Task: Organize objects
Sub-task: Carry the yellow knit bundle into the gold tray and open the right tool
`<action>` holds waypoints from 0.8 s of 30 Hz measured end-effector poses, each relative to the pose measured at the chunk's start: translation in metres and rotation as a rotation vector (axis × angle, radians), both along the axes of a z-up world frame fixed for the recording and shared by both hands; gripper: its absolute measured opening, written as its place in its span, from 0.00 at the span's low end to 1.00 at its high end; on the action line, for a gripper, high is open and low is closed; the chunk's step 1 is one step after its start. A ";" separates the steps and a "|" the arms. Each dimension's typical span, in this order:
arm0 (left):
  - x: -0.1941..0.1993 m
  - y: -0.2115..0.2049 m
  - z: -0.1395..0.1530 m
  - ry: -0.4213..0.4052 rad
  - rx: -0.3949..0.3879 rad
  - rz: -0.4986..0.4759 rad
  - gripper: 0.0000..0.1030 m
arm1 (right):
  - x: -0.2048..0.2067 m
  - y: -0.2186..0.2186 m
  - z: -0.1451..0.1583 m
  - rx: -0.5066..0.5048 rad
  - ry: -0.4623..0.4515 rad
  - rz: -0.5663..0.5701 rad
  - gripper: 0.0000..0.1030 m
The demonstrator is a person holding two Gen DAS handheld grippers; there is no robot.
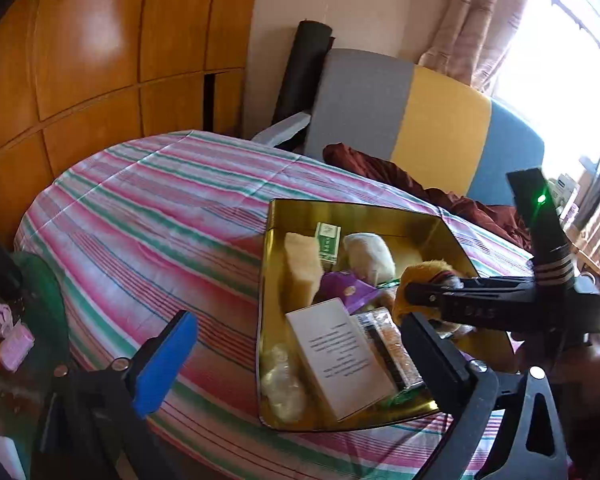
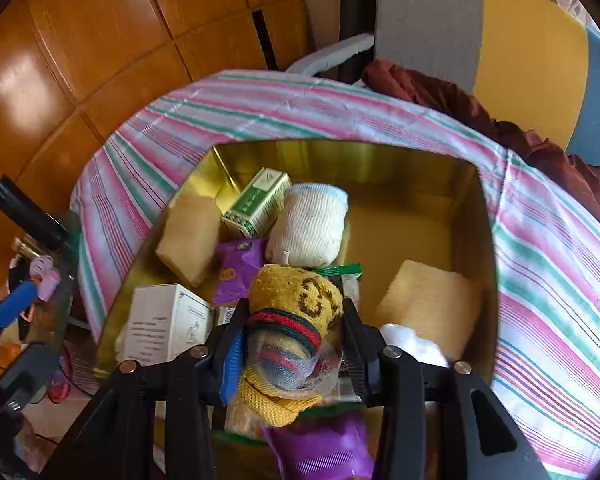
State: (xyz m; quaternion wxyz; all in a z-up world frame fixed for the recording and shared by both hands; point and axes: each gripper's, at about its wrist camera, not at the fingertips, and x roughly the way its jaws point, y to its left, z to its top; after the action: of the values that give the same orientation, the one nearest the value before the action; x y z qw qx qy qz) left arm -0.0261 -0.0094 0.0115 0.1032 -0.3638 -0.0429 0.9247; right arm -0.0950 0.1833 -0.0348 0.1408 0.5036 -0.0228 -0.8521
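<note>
Our left wrist view: slanting down across striped cloth (image 1: 148, 220), gold tin (image 1: 440, 224) at right, fairly near. Our right wrist view: steeper, close above same tin (image 2: 380, 160). Both share tin, cloth, tricolour chair (image 1: 440, 120).

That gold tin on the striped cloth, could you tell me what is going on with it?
A person is tidying odds and ends into the gold tin. The right claw is clamped on a rolled yellow knit item over the tin. The left claw is wide open and empty beside it. A white box, green box and sponges already lie inside.
</note>
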 end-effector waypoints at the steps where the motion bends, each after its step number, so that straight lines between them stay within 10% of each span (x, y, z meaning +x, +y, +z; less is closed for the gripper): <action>1: -0.001 -0.002 -0.001 -0.006 -0.004 0.008 1.00 | -0.004 -0.001 -0.006 0.011 -0.008 0.000 0.44; 9: -0.002 0.003 -0.004 0.012 -0.054 0.036 1.00 | -0.001 0.008 -0.006 -0.039 0.004 -0.027 0.80; 24: 0.022 0.031 0.015 0.103 -0.114 0.085 1.00 | 0.084 0.031 0.031 0.103 0.235 -0.244 0.81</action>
State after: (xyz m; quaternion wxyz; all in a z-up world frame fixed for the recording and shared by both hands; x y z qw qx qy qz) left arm -0.0040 0.0212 0.0264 0.0451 -0.3190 -0.0004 0.9467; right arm -0.0110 0.2148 -0.0037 0.0120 0.4008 -0.0234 -0.9158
